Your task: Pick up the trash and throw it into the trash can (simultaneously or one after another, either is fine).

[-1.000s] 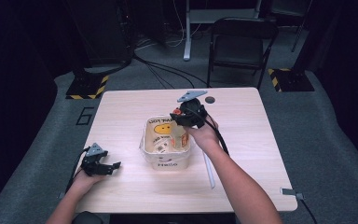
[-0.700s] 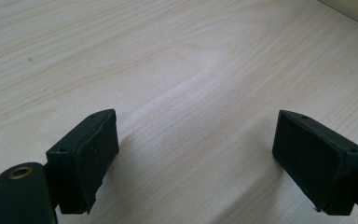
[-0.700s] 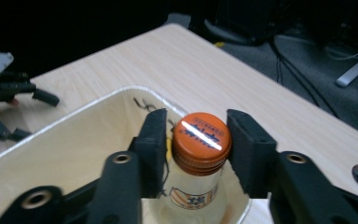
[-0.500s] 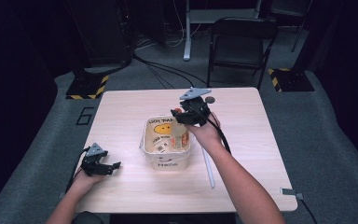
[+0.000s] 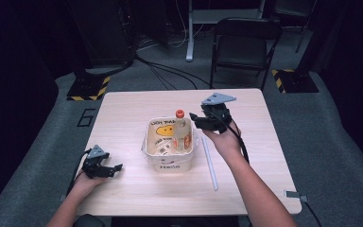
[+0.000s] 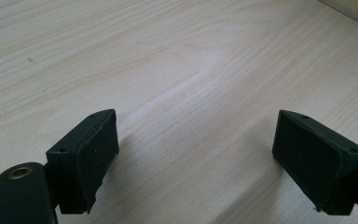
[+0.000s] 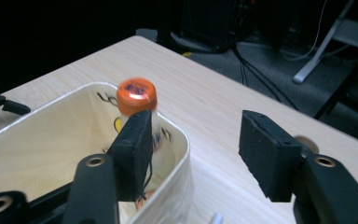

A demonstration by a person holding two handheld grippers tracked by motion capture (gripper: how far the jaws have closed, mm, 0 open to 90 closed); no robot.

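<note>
Right gripper with jaws spread wide, freshly opened out, pads pressing on nothing; seen along its own jaws in the right gripper view, with a clear gap between them and only table behind. Orange-capped bottle upright inside the white tub, tucked against the right-hand wall near the far corner, cap poking above the rim and sitting just beyond one jaw, outside the gap rather than within it. Judged from that: placing of the bottle in the tub done, release done as well, with no sign of tipping, though slightly blurred in the close view. Left to do, most likely: drawing the right hand clear without clipping the cap or nudging the tub. Possibly next in line: thin white rod lying on the table just right of the tub, untouched and apart from both grippers. Something pale and printed low inside the tub too, too small to name. Left gripper resting at the near left of the table, well apart from the tub, jaws wide, bare wood between them in the left gripper view, holding nothing.
</note>
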